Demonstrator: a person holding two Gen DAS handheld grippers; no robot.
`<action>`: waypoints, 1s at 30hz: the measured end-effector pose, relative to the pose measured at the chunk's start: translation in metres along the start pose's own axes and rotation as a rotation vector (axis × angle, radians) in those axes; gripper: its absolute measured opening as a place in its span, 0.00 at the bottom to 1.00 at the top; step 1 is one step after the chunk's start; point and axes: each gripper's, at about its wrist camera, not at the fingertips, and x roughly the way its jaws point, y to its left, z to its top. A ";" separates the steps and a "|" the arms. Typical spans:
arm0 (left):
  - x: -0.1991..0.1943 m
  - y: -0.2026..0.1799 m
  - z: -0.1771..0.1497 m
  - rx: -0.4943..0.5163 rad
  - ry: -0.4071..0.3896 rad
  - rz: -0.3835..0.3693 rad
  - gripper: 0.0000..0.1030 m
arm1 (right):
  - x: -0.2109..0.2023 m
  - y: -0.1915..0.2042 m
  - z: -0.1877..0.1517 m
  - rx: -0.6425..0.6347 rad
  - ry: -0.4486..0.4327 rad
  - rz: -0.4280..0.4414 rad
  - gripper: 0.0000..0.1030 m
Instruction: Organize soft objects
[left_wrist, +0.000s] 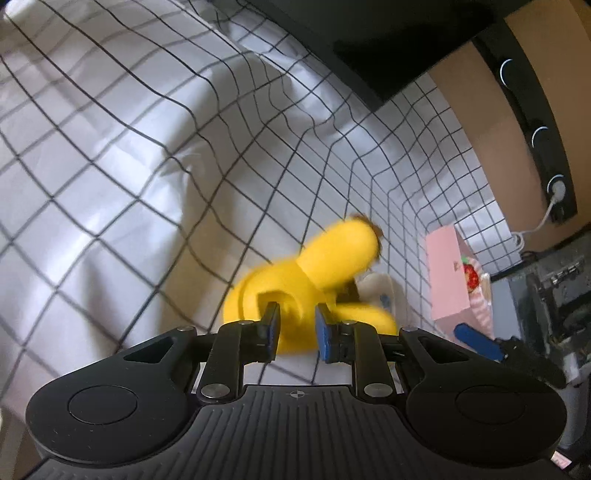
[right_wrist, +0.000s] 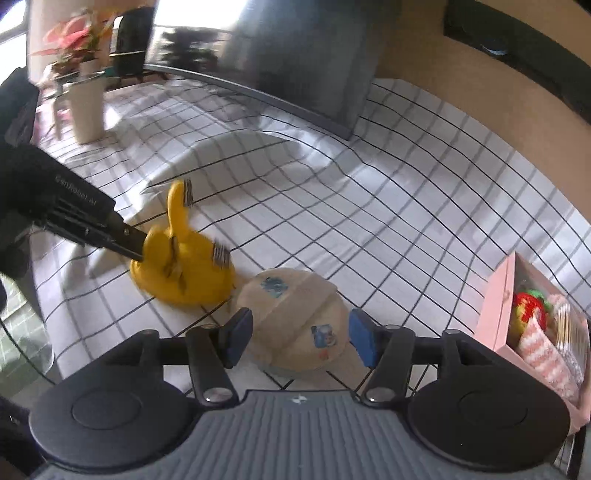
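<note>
A yellow banana-shaped plush toy (left_wrist: 325, 266) (right_wrist: 184, 269) rests on the checked tablecloth (right_wrist: 388, 206). My left gripper (left_wrist: 297, 317) (right_wrist: 138, 248) is shut on its near end. Right beside the toy lies a round cream soft cushion (right_wrist: 295, 328) (left_wrist: 376, 286) with small blue patches. My right gripper (right_wrist: 300, 334) stands open astride the cushion, one pad on each side, with a gap to both. In the left wrist view one blue pad (left_wrist: 476, 341) of the right gripper shows at the lower right.
An open pink box (right_wrist: 498, 306) (left_wrist: 447, 273) at the right holds a red strawberry toy (right_wrist: 526, 308) and striped soft items. A dark screen (right_wrist: 295, 55) stands at the back, a white vase (right_wrist: 86, 107) with flowers at the far left.
</note>
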 end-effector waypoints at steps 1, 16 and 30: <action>-0.004 -0.001 -0.003 0.007 -0.003 0.008 0.22 | -0.002 0.001 -0.002 -0.016 -0.005 0.003 0.57; -0.045 -0.055 -0.033 0.189 -0.220 0.166 0.22 | 0.002 -0.009 -0.023 -0.042 -0.062 -0.006 0.65; -0.013 -0.119 -0.027 0.167 -0.427 0.457 0.22 | 0.006 -0.026 -0.059 -0.011 -0.087 0.040 0.65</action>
